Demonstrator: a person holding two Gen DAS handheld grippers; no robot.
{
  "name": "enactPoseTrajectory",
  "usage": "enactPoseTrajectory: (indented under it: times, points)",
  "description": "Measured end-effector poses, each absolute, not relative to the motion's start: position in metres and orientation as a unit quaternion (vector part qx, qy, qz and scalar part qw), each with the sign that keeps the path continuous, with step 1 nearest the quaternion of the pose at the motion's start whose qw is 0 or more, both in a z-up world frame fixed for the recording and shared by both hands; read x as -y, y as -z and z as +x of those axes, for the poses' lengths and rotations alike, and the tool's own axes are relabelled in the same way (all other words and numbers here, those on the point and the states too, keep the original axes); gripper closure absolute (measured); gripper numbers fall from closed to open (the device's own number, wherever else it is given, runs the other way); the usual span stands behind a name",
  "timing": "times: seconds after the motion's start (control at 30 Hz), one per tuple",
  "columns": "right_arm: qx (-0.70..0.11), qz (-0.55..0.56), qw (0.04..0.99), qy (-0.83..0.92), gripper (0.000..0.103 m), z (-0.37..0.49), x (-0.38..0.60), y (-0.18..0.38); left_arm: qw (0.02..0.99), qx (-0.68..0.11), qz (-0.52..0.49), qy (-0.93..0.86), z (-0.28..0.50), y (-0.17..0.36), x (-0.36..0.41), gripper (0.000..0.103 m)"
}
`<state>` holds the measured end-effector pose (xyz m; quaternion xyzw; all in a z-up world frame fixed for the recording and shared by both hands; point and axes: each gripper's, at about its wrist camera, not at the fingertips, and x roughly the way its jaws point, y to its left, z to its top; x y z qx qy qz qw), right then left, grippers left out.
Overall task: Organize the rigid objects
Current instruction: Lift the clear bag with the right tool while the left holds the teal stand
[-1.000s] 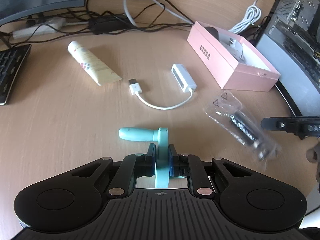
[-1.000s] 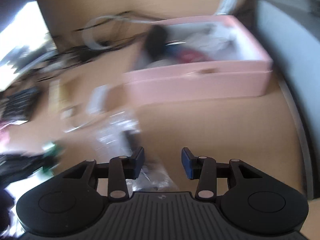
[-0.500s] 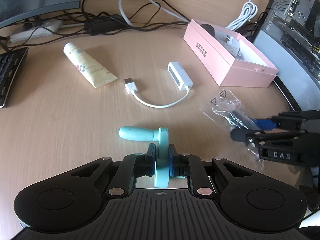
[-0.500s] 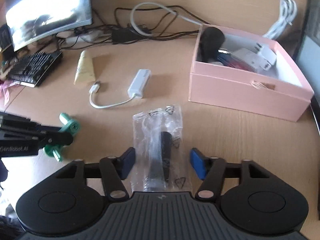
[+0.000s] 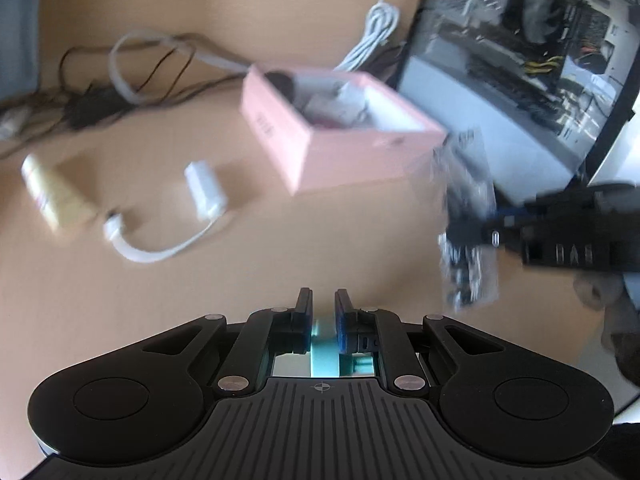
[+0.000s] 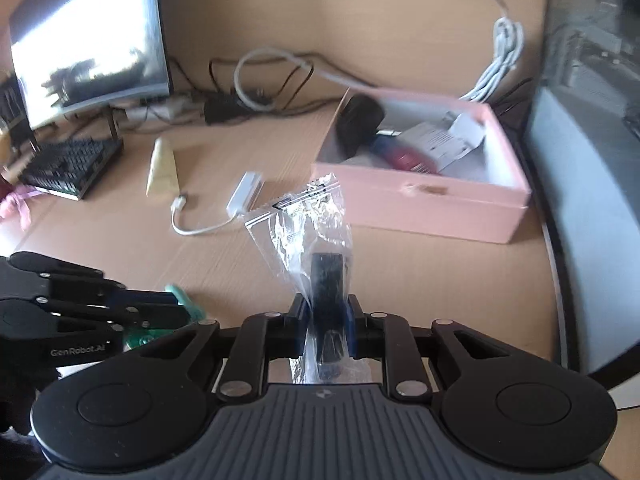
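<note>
My left gripper [image 5: 323, 304] is shut on a teal plastic piece [image 5: 322, 346], which shows only low between the fingers; it also appears in the right wrist view [image 6: 184, 300]. My right gripper [image 6: 325, 314] has its jaws closing tight on a clear plastic bag [image 6: 304, 216] with a black stick-shaped item [image 6: 327, 276] inside, the pads pressing it. The bag stands up off the desk. In the left wrist view the bag [image 5: 468, 200] hangs blurred to the right of the open pink box [image 5: 320, 152]. The pink box [image 6: 420, 208] holds several items.
A white USB adapter [image 5: 204, 188] with a short cable and a cream tube [image 5: 52, 196] lie left of the box. Tangled cables [image 5: 132, 76] run along the back. A monitor [image 6: 88, 40] and keyboard [image 6: 68, 164] stand far left; a computer case [image 6: 592, 120] borders the right.
The right gripper closed on the plastic bag and raised it off the desk. The left gripper moved toward the pink box with the teal piece and rolled a little.
</note>
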<state>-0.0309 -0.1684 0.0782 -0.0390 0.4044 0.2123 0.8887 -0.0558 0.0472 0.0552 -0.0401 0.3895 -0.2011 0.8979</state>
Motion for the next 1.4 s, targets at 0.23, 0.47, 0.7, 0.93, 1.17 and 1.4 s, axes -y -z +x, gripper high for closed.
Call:
enactPoseTrajectory:
  times: [0.23,0.47,0.7,0.93,1.17,1.4]
  points:
    - [-0.386,-0.054,0.89,-0.236,0.085,-0.051,0.23,-0.077,0.924,-0.348,-0.055,0.15,-0.031,-0.088,-0.003,0.094]
    - [-0.374,-0.065,0.885,-0.27,0.085,-0.048,0.256,-0.064,0.91,-0.388,-0.124,0.083,-0.034,-0.091,-0.012,0.088]
    - [-0.369,-0.081,0.875,-0.302,0.085,-0.031,0.241,-0.052,0.885,-0.451,-0.115,0.011,-0.077,-0.083,-0.004,0.087]
    - [-0.352,-0.111,0.873,-0.319,0.055,-0.029,0.221,-0.047,0.857,-0.501,-0.123,-0.015,-0.075,-0.06,0.003,0.086]
    - [-0.362,-0.136,0.871,-0.303,0.055,-0.041,0.217,-0.04,0.853,-0.513,-0.096,0.002,-0.053,-0.039,0.008,0.075]
    - [-0.399,-0.117,0.873,-0.257,0.055,-0.036,0.229,-0.029,0.865,-0.499,-0.028,0.05,-0.038,-0.037,0.027,0.075]
